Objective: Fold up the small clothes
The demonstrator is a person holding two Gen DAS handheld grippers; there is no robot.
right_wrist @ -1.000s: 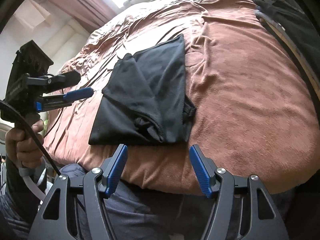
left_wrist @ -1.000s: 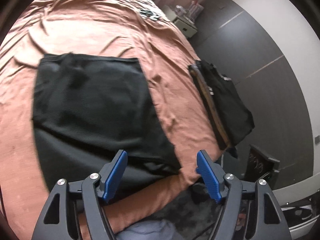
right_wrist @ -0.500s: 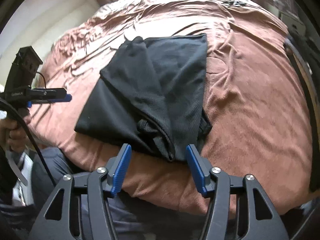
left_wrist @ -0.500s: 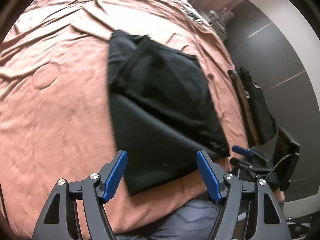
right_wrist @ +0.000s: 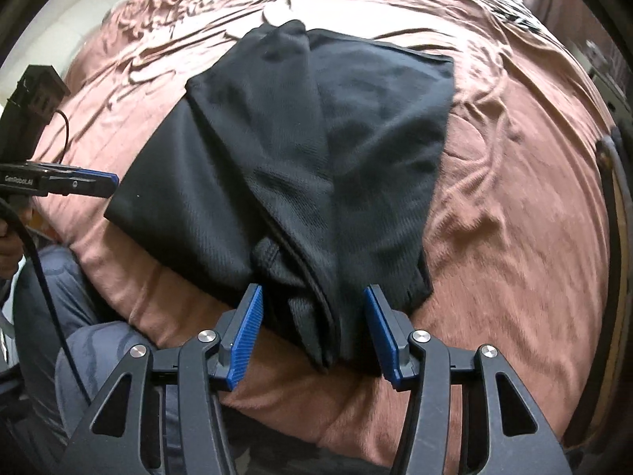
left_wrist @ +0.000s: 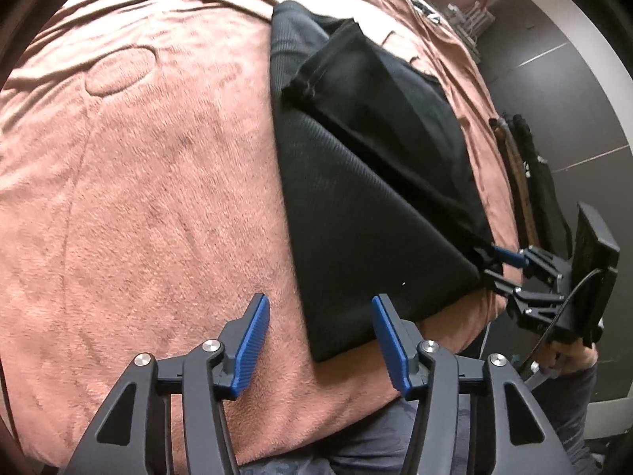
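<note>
Pink bedspread (left_wrist: pixel 158 198), folded black garment (right_wrist: pixel 300 150) on it

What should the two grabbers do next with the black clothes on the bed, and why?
Probably ease both down and pinch the near edge. The right gripper already has the bunched corner of the black garment between its open fingers; the left gripper straddles the other near corner. Both have just been closing, yet neither presses the cloth. The garment lies half folded on the brown blanket.

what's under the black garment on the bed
The black garment lies partly folded on the brown blanket, one layer lapped over another. Anything beneath those layers is covered.
</note>
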